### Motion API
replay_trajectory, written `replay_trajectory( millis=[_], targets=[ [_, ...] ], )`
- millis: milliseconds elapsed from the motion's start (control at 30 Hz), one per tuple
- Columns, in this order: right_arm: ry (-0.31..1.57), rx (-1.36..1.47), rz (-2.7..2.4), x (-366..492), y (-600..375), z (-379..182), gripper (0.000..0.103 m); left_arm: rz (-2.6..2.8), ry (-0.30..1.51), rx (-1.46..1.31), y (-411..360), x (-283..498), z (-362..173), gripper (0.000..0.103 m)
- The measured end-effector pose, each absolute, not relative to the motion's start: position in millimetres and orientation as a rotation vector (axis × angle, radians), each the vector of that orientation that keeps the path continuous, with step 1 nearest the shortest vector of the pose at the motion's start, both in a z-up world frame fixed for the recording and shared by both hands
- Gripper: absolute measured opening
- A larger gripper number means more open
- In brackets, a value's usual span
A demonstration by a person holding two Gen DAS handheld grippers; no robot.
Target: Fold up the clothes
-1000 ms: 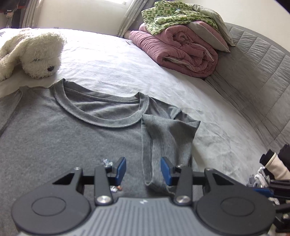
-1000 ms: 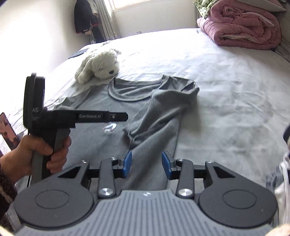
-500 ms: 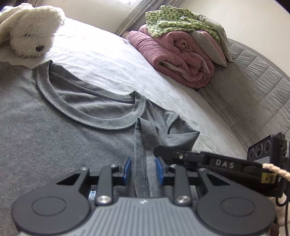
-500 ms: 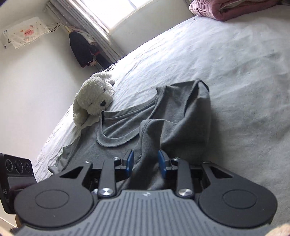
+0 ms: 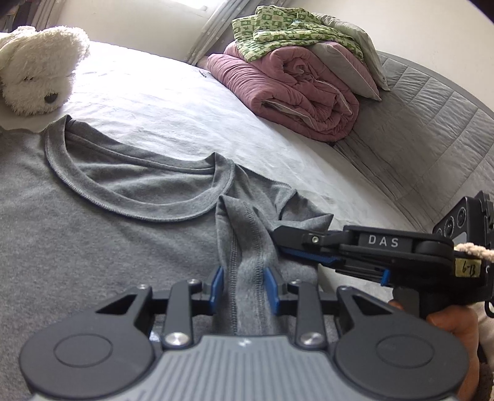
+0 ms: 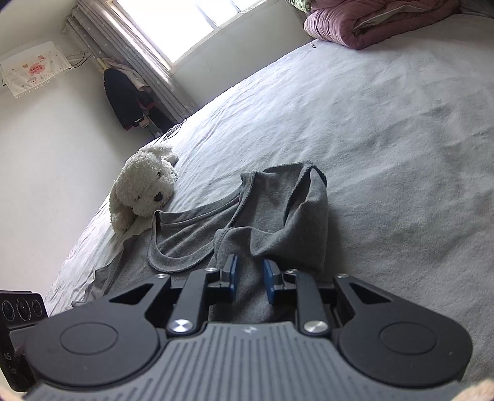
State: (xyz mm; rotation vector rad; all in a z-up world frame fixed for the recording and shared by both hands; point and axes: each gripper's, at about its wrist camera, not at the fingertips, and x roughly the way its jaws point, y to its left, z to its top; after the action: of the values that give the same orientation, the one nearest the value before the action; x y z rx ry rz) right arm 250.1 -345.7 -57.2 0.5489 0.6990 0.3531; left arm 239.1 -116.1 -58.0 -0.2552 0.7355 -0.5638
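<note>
Wall on the far left of my right wrist view is plain and pale, with a small fringed cloth banner [image 6: 34, 68] hung up high, then dark clothes [image 6: 126, 98] hanging by the curtain [image 6: 136, 58] and a bright window [image 6: 185, 21]. White plush dog [image 6: 142, 188] lies on the light grey bedsheet [image 6: 386, 138], just past the collar of the grey t-shirt [image 6: 185, 246]. Shirt lies flat on the bed with one sleeve folded in over the chest. My left gripper [image 5: 244, 285] has its blue pads either side of a raised ridge of that folded sleeve, pinching it as far as I can see. Right gripper [image 6: 249, 279] sits right next to it on the same fold, cloth between the pads, looks pinched too. Further right there's a rolled pink duvet [image 5: 296, 92] with a green patterned blanket [image 5: 278, 31] on top, against a quilted grey headboard [image 5: 432, 123]
</note>
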Motion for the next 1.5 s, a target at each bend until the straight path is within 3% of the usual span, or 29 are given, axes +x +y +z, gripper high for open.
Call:
replay_trajectory(
  millis=[233, 433, 500, 567, 667, 900, 1300, 1400, 1467, 1500],
  targets=[
    [0.684, 0.549, 0.364, 250, -345, -54, 0.026, -0.503, 0.61, -0.136, -125, 222, -39, 0.028],
    [0.688, 0.559, 0.373, 249, -344, -53, 0.026, -0.52, 0.717, -0.189, -131, 238, -49, 0.028],
    [0.684, 0.562, 0.374, 248, -345, -52, 0.026, -0.486, 0.723, -0.168, -135, 239, -53, 0.021],
    [0.678, 0.563, 0.378, 247, -345, -51, 0.027, -0.471, 0.711, -0.157, -138, 236, -52, 0.006],
    [0.667, 0.565, 0.383, 246, -345, -49, 0.033, -0.466, 0.664, -0.159, -137, 230, -45, 0.003],
    [0.642, 0.545, 0.397, 245, -340, -44, 0.033, -0.408, 0.574, -0.18, -131, 214, -40, 0.003],
    [0.621, 0.56, 0.433, 242, -339, -40, 0.033, -0.379, 0.625, -0.256, -105, 223, -34, 0.005],
    [0.611, 0.548, 0.41, 242, -339, -39, 0.033, -0.399, 0.663, -0.316, -99, 240, -35, 0.016],
    [0.599, 0.54, 0.377, 242, -341, -38, 0.033, -0.431, 0.68, -0.378, -95, 254, -38, 0.04],
    [0.592, 0.541, 0.364, 241, -343, -38, 0.033, -0.45, 0.675, -0.396, -94, 262, -40, 0.042]
  ],
)
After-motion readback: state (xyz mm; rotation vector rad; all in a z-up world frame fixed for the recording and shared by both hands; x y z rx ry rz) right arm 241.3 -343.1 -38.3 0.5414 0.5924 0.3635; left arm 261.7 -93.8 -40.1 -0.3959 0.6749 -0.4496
